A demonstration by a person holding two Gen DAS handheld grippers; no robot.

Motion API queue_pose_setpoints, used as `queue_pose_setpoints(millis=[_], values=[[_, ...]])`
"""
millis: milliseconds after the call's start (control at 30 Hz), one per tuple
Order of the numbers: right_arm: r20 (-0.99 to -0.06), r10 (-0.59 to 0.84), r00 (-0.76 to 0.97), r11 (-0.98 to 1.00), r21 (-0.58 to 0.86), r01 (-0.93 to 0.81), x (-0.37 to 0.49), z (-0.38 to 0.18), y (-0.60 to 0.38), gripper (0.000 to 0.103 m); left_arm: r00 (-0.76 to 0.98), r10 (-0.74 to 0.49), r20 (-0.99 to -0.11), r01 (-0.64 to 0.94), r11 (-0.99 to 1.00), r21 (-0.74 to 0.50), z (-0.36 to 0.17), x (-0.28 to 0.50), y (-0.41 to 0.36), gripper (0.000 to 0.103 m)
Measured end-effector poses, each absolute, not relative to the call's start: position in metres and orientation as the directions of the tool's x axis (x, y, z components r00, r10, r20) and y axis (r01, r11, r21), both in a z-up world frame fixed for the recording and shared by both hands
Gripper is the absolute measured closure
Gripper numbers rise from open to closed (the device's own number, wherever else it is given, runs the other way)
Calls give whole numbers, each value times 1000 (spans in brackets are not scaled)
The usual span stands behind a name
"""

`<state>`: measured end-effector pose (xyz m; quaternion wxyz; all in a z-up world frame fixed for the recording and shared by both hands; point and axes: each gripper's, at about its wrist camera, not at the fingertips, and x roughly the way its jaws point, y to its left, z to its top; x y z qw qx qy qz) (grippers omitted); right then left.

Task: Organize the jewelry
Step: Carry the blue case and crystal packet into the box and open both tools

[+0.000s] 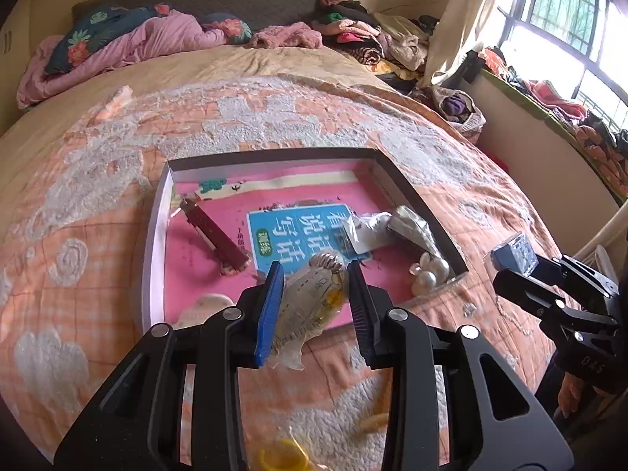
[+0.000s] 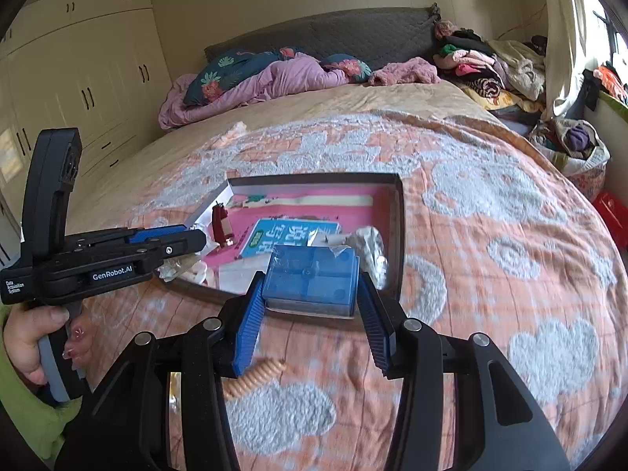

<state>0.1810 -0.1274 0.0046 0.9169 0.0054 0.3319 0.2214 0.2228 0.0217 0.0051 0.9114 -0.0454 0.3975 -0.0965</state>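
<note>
Crinkled clear jewelry bag [image 1: 314, 306] | clamped in left gripper [image 1: 316, 294] | right gripper [image 2: 310, 306] grips rectangular blue plastic box [image 2: 310, 278]

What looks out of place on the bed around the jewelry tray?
A peach spiral hair tie and a yellow ring-shaped piece lie loose on the orange quilt, outside the shallow pink-lined tray where the other pieces sit.

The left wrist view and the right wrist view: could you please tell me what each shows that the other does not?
Only the left wrist view shows the pearl beads in the tray's corner and the window. Only the right wrist view shows the wardrobe and the hand holding the left gripper. Both show the tray, the small plastic bag in the left gripper, and the blue box in the right gripper.
</note>
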Motion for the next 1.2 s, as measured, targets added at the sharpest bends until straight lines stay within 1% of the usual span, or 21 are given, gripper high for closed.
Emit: queue_pose_setpoints(millis=[500,1200], values=[[-615,370,697,916,116,-383,217,5,-121,58,666,-202,-718,130,979,-155,3,249,29,78],[-674,345,653,920,105,-377,247,-26,-109,58,621,-195,-759,132,981,-144,-32,270,27,78]])
